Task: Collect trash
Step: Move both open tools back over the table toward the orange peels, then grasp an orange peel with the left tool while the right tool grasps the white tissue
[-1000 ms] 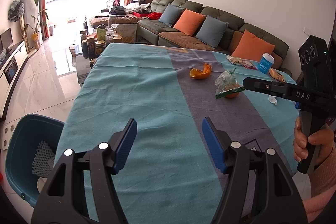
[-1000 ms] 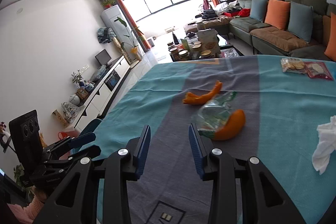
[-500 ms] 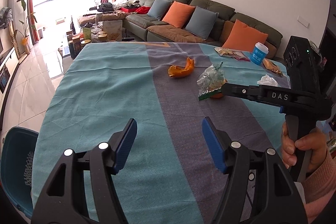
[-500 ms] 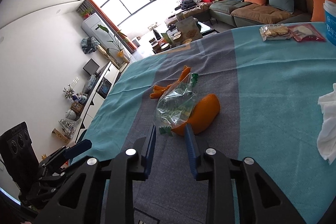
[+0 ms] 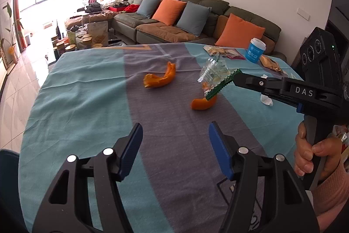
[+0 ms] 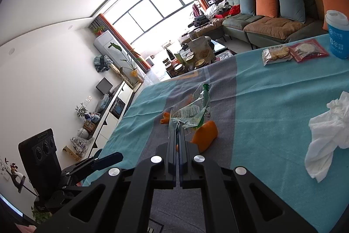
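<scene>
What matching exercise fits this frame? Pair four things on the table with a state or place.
Things:
1. plastic wrapper
2. blue cup
3. white tissue
4. left gripper

States:
A. upright near the table's far edge
B. open, holding nothing
C. pinched in the right gripper
D. crumpled on the teal cloth

Pairs: 1-C, 2-A, 3-D, 4-B

Bare teal-and-grey clothed desk [image 5: 82,102] lay open before the left gripper [image 5: 174,150]; two curved orange peels [image 5: 160,78] lay farther ahead.
</scene>
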A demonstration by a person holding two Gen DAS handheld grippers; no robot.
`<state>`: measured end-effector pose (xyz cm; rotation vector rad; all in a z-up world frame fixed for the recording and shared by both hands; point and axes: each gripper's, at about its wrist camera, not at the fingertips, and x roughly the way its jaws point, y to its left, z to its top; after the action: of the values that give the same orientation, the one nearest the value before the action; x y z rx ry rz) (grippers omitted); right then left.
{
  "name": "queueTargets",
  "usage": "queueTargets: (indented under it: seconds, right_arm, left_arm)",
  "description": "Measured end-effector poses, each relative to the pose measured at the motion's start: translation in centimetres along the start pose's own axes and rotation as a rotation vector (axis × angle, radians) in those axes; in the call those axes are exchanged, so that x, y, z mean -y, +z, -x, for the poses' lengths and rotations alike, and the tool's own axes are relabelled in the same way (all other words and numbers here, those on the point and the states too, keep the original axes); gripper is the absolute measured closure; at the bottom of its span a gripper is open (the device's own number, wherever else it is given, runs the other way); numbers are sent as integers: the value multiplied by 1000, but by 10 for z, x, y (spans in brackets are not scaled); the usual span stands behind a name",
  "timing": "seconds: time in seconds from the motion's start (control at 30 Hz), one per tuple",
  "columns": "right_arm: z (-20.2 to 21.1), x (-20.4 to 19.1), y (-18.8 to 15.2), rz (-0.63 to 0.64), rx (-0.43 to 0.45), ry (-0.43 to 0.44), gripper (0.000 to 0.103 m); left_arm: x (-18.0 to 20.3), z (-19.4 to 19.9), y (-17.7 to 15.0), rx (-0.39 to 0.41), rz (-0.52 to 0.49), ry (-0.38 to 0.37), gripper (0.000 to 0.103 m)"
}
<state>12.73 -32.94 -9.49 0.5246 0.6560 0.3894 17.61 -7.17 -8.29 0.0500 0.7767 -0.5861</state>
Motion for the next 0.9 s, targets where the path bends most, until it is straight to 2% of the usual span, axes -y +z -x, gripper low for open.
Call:
queueTargets:
  seconds: [0.17,0.5,0.57,0.6,0.8,0.9]
  right_arm:
    - [14,10,6,-7,38,-7,102]
    - [22,30,12,-35,42,-22,101]
    - [19,35,13,-45,31,-37,100]
    - [18,37,14,-49,28,-41,100]
    - [29,44,16,-53,54,-60,99]
    - [39,51,17,-54,74,-92,99]
  left_arm:
    - [19,-30,15,-45,-25,-53,45]
    - [32,-81,37,-130,-29,-57,51]
    - [34,-89,39,-142,-27,-61,57]
    - [35,-93,40,-151,-24,-65,64]
    - [43,-98,41,-142,-46,-59,78]
    - [45,-93,40,-131,-53,-64,82]
